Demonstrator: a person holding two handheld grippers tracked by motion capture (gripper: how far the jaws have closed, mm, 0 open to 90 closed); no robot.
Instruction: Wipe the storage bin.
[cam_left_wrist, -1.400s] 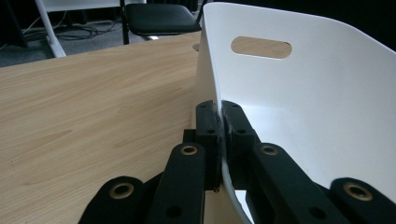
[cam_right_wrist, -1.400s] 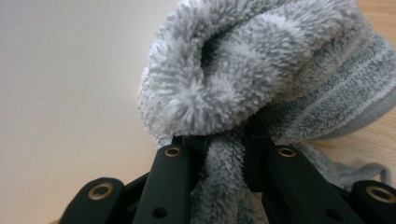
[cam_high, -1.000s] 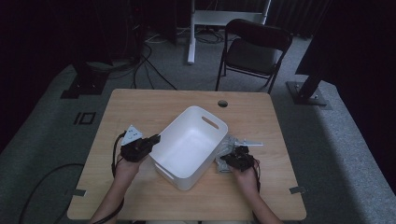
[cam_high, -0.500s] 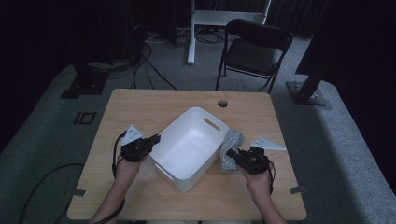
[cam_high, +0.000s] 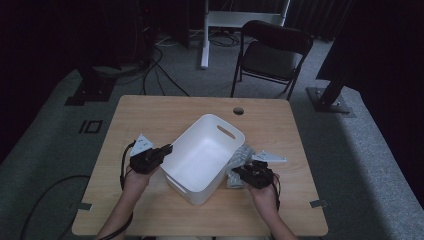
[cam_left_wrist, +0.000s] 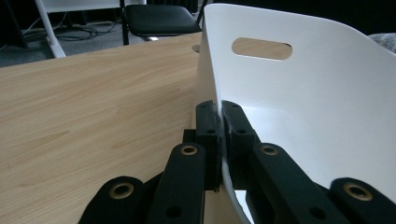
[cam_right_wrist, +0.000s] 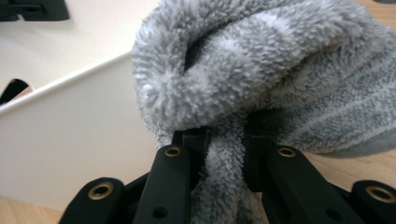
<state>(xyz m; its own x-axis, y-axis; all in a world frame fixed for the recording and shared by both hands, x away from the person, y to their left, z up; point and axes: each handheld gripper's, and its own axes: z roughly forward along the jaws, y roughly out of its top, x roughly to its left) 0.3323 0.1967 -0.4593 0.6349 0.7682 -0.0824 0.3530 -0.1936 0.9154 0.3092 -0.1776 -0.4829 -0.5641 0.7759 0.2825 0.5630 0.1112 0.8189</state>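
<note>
On a wooden table sits one white plastic bin, empty inside, turned at an angle with a handle slot in its far wall. At the bin's left rim, the left gripper has its two jaws pressed together on the thin wall, one jaw inside and one outside, most likely to steady the bin so it cannot slide or tip. Just beside the bin's right wall lies one fluffy grey towel, bunched and loosely rolled on the table. The right gripper has its jaws clamped on a fold of that towel, apparently ready to lift it over the rim and into the bin. Beyond the bin, past the table's far edge, stands one black folding chair.
</note>
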